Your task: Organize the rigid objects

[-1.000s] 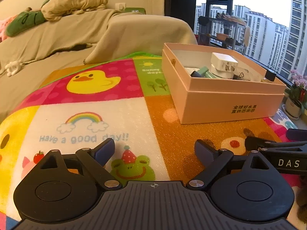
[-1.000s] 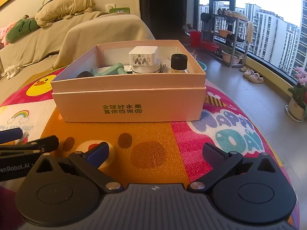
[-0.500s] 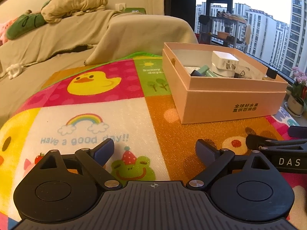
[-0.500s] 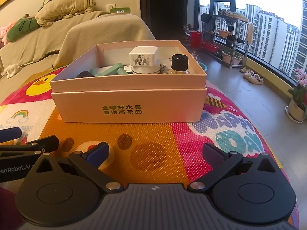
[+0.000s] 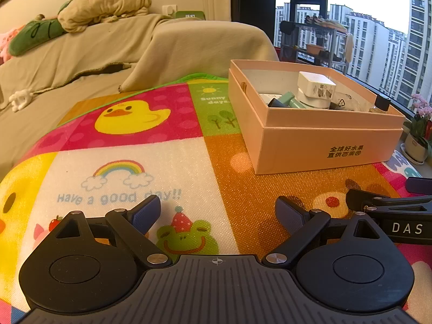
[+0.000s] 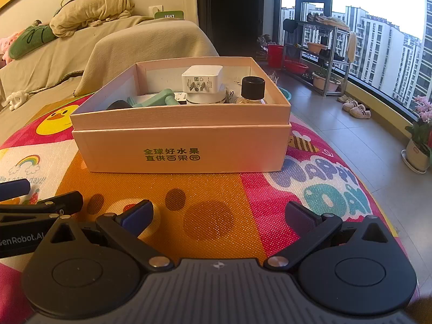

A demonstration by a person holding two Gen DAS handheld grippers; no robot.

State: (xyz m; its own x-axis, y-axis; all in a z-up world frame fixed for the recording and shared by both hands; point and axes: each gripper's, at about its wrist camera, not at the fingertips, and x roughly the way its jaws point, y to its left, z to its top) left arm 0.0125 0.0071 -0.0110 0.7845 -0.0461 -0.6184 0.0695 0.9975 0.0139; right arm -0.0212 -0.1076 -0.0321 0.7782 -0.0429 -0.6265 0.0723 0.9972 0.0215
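Pale pink cardboard, that's the box [image 6: 186, 145], sitting on the bright cartoon play mat [image 6: 216, 205] and already loaded. Inside it a white plug adapter [image 6: 202, 78] rests on top of a round white item, a teal piece [image 6: 156, 99] lies to its left, and a small black-capped bottle [image 6: 252, 87] stands upright at the right side. No loose object shows on the mat in either view, so my read is that the sorting is at or near its end, or between picks.

The right gripper [image 6: 218, 214] sits low over the mat just short of the box, jaws spread wide, nothing between them. The left gripper [image 5: 218, 210] is likewise spread and empty, near the mat, with the box off to its front right and the right gripper's tip just beside it.

If another item remains, the next move calls for finding it out of frame first; neither claw is lined up on anything. Beyond the mat, a draped sofa [image 5: 81, 62] and a window.
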